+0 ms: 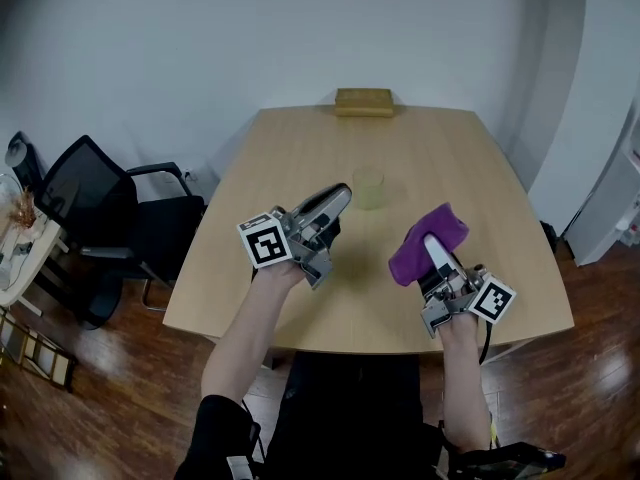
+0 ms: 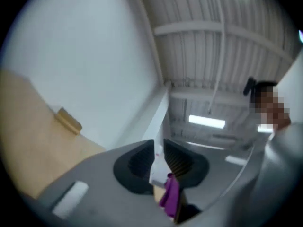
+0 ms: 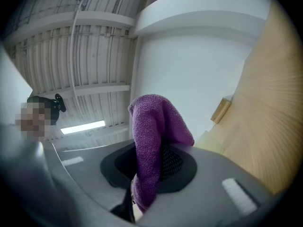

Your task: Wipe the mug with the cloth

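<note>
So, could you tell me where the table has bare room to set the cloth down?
The table is bare left of the mug and right of it to the edge. Crowded only mid-table: mug, left gripper, the held cloth. A wooden block sits at the far edge.

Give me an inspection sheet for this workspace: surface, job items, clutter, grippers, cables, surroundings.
Surface: wooden table, mostly bare.
Job's things: pale translucent mug upright mid-table; purple cloth off the table, held up.
Clutter: tan block at the far edge.
Grippers: left gripper above the table, jaws slightly apart, empty; right gripper shut on the cloth.
Cables: dark cable by the right wrist.
Surroundings: black office chair at left; wood floor; white walls.
</note>
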Motion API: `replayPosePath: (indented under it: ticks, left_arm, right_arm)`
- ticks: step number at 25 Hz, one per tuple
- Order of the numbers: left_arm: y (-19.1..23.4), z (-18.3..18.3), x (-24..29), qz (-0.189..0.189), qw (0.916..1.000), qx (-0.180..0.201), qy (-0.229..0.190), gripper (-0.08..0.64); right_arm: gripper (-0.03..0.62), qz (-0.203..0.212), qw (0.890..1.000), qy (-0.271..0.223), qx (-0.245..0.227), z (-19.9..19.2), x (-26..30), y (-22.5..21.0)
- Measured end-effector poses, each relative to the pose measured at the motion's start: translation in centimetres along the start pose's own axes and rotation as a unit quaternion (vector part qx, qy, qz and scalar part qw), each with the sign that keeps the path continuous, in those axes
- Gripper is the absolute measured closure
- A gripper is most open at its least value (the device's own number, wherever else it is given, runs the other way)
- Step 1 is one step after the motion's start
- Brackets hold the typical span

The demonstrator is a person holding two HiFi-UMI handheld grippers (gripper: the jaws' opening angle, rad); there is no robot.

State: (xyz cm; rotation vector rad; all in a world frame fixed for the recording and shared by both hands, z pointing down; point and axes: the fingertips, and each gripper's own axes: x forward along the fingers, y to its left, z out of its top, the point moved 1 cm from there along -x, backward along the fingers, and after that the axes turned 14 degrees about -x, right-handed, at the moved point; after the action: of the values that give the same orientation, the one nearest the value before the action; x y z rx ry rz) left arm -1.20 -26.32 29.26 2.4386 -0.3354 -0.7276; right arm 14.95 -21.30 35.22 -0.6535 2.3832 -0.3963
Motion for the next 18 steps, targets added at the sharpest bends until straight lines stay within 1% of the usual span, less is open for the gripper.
replayPosePath:
  ticks: [1, 2, 3, 4, 5, 6, 8, 10, 12, 15, 16, 18]
  left_arm:
    - [-1.0, -0.5, -1.4, -0.015, 0.9974, -0.058, -0.04, 0.511]
    - [-1.7, -1.2, -2.6, -0.026, 0.9915, -0.105, -0.072, 0.52]
    - [-2.2, -1.9, -3.7, -0.03, 0.9844, -0.143, -0.098, 0.528]
    - [-2.6, -2.7, -4.8, -0.028, 0.9774, -0.173, -0.118, 0.547]
    - [-3.0, -3.4, -5.9, -0.025, 0.9715, -0.194, -0.134, 0.556]
    - [-3.5, -4.0, -6.9, -0.024, 0.9677, -0.206, -0.143, 0.558]
    - [-4.8, -5.1, -8.3, -0.026, 0.9661, -0.21, -0.148, 0.56]
    - [-6.0, -6.6, -9.2, -0.024, 0.9683, -0.206, -0.14, 0.56]
    - [-6.5, -7.9, -9.8, -0.01, 0.9721, -0.196, -0.129, 0.56]
    - [-7.0, -8.2, -10.9, 0.011, 0.9759, -0.178, -0.126, 0.56]
    - [-7.6, -8.1, -11.2, 0.011, 0.9757, -0.177, -0.13, 0.56]
    - [-8.9, -8.6, -11.5, 0.004, 0.9744, -0.18, -0.134, 0.56]
  right_arm:
    - [0.537, 0.005, 1.0, 0.0, 0.006, -0.1, 0.0, 0.5]
    - [0.537, 0.01, 1.0, 0.0, 0.013, -0.3, -0.1, 1.1]
    - [0.537, 0.017, 1.0, -0.002, 0.021, -0.5, -0.1, 1.8]
    - [0.537, 0.024, 0.999, -0.005, 0.03, -0.9, -0.1, 2.7]
    - [0.537, 0.031, 0.999, -0.007, 0.039, -1.3, 0.0, 3.5]
    - [0.537, 0.038, 0.998, -0.009, 0.048, -1.8, 0.2, 4.4]
    - [0.537, 0.05, 0.997, -0.007, 0.06, -2.8, 0.7, 5.9]
    - [0.537, 0.055, 0.996, 0.001, 0.068, -3.7, 0.5, 7.4]
    - [0.537, 0.063, 0.996, 0.01, 0.063, -4.4, 0.1, 8.8]
    - [0.537, 0.089, 0.994, 0.014, 0.055, -4.8, 0.9, 10.9]
    - [0.537, 0.096, 0.994, 0.016, 0.058, -5.0, 1.2, 11.7]
    - [0.537, 0.096, 0.993, 0.024, 0.068, -5.4, 1.0, 12.9]
